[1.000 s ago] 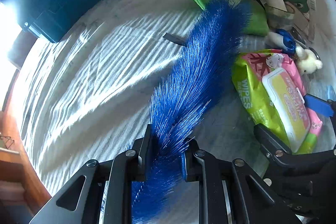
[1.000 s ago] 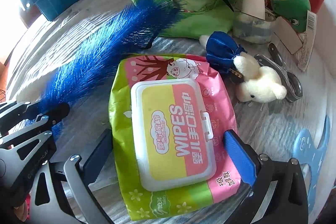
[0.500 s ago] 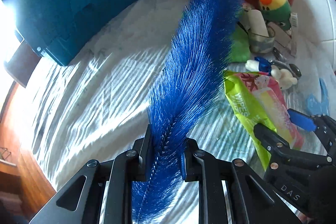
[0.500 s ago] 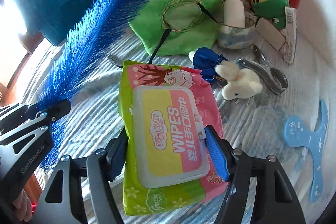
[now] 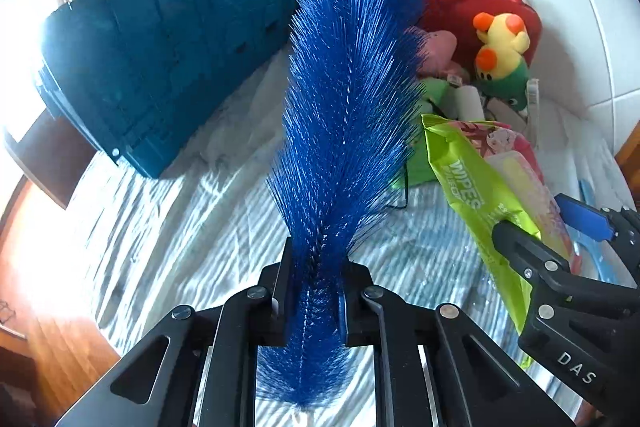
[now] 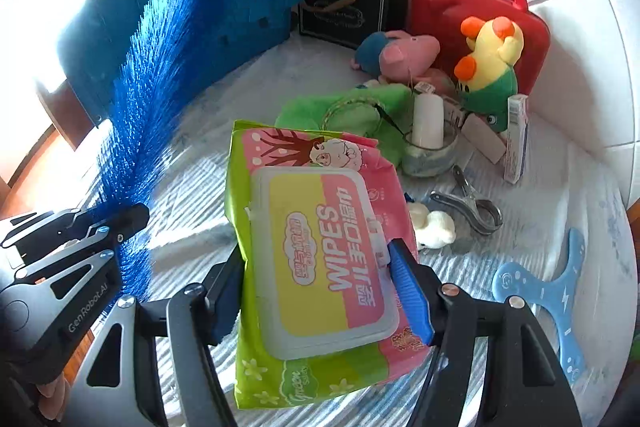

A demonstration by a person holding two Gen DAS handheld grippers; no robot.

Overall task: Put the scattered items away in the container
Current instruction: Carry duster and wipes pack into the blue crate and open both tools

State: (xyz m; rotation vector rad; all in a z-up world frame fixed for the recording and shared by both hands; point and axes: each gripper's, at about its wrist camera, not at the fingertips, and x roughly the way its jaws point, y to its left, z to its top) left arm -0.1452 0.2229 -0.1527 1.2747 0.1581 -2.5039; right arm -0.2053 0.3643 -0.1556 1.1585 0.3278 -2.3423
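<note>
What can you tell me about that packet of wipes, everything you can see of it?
The wipes pack is a soft, crinkly plastic pouch, lime green and pink, with a cartoon sheep and a rigid translucent flip lid labelled WIPES. The lid looks closed. It is lifted clear of the striped cloth, tilted, pinched at its two sides near the lower end by the right gripper. Nothing else touches it.

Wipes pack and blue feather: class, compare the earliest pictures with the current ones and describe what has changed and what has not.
The right hand-held gripper closed on the wipes pack and lifted it off the bed sheet. The left hand-held gripper, clamped on the blue feather throughout, raised it from lying along the sheet to standing up, its jaws tightening slightly. The teal crate, red case and soft toys stayed put.
</note>
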